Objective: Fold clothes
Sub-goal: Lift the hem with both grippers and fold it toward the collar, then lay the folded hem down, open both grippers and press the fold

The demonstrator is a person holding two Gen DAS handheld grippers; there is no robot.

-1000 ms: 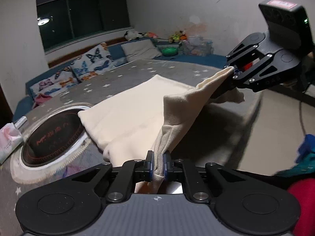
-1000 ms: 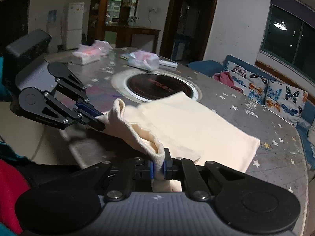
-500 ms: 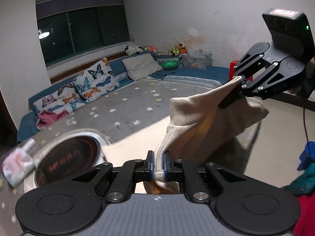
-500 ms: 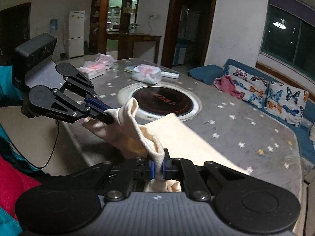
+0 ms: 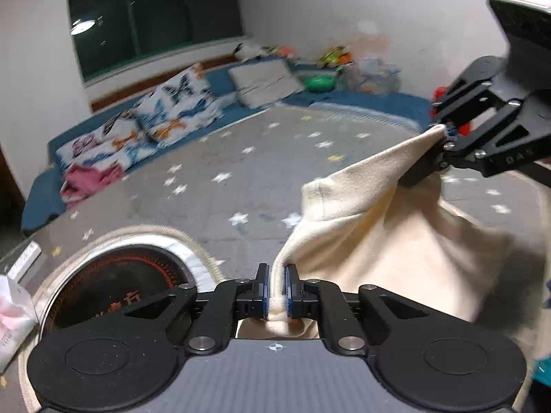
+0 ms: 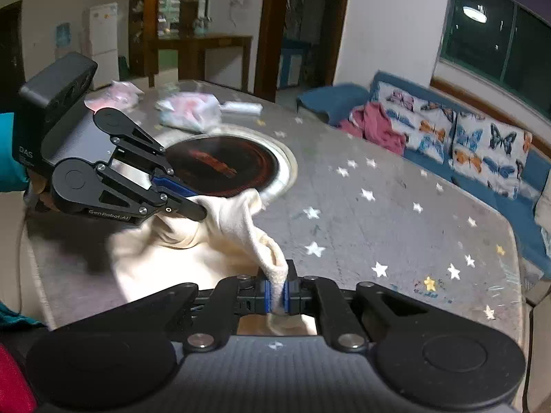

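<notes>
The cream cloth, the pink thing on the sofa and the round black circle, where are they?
cream cloth (image 5: pixel 378 241), left wrist view, hanging middle
pink thing (image 6: pixel 378 127), right wrist view, crumpled middle
round black circle (image 6: pixel 224 165), right wrist view, dark centre

Light: dim indoor, cool cast; ceiling lamp mirrored in dark window.
Shadows: soft, dark patch under cloth on tabletop.
Blur: motion smear across sofa cushions and cloth edges.
Distortion: strong fisheye bending, black corners.
</notes>
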